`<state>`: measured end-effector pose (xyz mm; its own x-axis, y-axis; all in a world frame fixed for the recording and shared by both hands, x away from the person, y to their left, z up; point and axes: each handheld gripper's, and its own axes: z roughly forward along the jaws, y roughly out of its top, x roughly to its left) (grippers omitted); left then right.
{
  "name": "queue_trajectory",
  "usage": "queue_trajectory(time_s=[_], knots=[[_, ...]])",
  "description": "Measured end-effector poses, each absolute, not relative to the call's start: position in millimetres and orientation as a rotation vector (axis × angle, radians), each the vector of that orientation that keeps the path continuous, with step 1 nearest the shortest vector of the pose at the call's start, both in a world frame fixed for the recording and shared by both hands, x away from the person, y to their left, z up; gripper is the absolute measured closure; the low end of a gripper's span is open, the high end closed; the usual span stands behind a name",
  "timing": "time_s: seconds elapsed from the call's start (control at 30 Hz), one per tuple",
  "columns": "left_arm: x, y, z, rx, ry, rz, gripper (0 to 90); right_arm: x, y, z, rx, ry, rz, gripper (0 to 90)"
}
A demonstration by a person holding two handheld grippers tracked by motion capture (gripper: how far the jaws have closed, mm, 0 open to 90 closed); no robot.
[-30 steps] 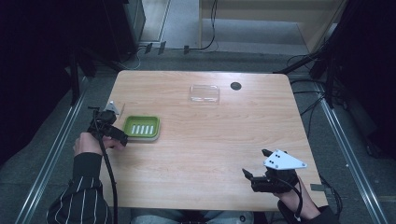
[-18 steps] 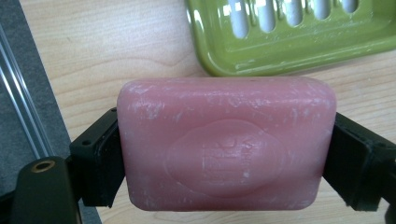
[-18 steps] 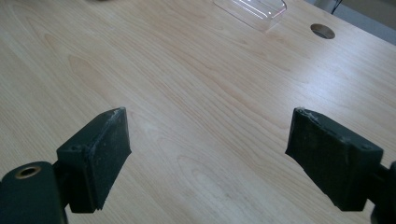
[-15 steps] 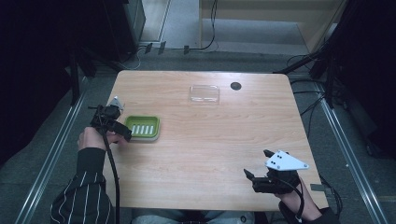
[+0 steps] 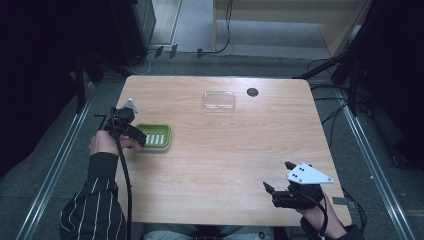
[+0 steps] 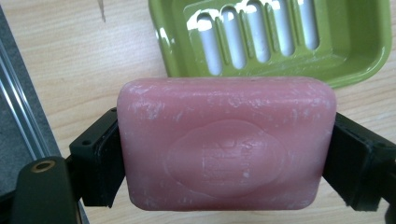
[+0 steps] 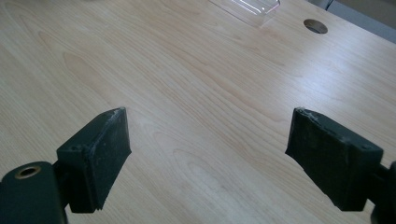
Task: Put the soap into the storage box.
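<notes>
Left claw (image 5: 134,136) has edged in toward the dish (image 5: 154,136) since a second ago, jaws clamped on the pink soap (image 6: 226,144) at its two ends. Soap hangs just short of the dish's near rim, above the surface (image 5: 225,160). Likely next: lower soap into dish. Right claw (image 5: 281,191) idle at 5 o'clock, jaws wide apart, empty. Clear lid (image 5: 219,100) at 12 o'clock, untouched.

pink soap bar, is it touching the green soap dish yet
Cannot tell. In the left gripper view the pink soap bar, clamped in the left gripper, overlaps the green soap dish's near rim, which hides any gap or contact.
</notes>
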<state>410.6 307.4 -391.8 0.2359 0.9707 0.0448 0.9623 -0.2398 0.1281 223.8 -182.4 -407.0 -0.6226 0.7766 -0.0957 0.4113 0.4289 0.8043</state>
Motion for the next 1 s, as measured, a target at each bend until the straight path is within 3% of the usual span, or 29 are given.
queue_trajectory(time_s=[1.0], knots=[[434.0,282.9,-393.9,2.439,1.814,0.155,13.7,220.2,-186.9,-407.0,1.023,2.218,1.059,13.8]])
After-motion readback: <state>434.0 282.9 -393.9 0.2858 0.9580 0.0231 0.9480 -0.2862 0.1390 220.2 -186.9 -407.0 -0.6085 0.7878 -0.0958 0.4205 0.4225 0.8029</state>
